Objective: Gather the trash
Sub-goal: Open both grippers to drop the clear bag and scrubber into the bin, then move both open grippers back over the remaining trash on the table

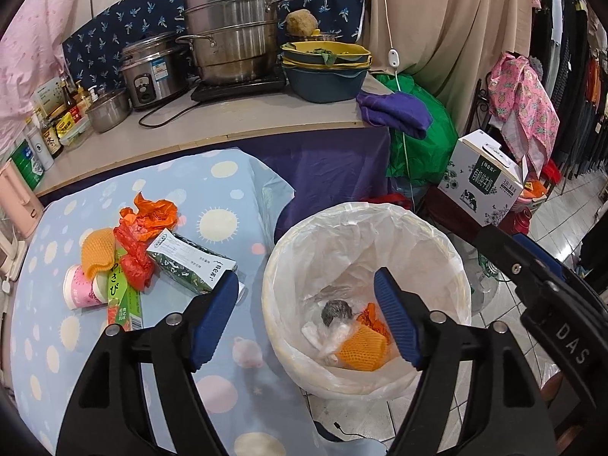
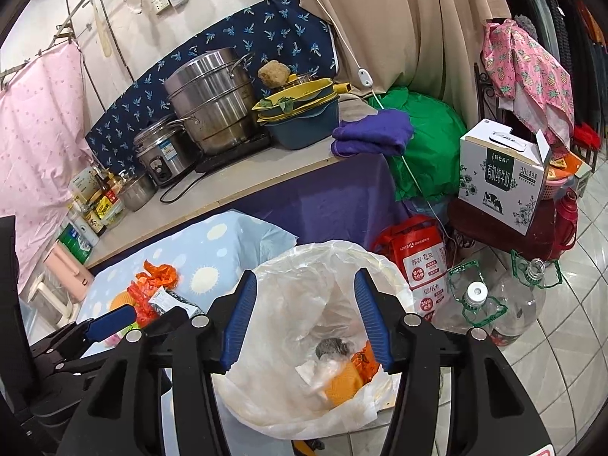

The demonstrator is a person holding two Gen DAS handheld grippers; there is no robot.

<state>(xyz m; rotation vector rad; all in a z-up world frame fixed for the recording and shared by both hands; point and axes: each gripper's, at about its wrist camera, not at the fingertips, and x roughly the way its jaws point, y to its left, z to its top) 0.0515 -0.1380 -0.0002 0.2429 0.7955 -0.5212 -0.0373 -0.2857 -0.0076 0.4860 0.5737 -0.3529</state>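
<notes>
A round bin with a white plastic liner (image 1: 364,228) stands on the floor beside the table. At its bottom lie an orange foam net (image 1: 361,349), a grey ball (image 1: 336,311) and clear wrap. My left gripper (image 1: 306,277) hangs open and holds nothing, one finger over the table edge and the other over the bin. On the table lie a crumpled orange bag (image 1: 148,224), another foam net (image 1: 97,252), a pink paper cup (image 1: 81,285), a green wasabi box (image 1: 123,296) and a green carton (image 1: 190,262). My right gripper (image 2: 306,277) is open and holds nothing above the bin (image 2: 323,262).
The table wears a blue dotted cloth (image 1: 212,174). Behind it a counter (image 1: 228,121) carries pots, a rice cooker and bottles. A milk box (image 2: 501,174), a red bag (image 2: 421,262) and clear plastic jugs (image 2: 505,304) crowd the tiled floor right of the bin.
</notes>
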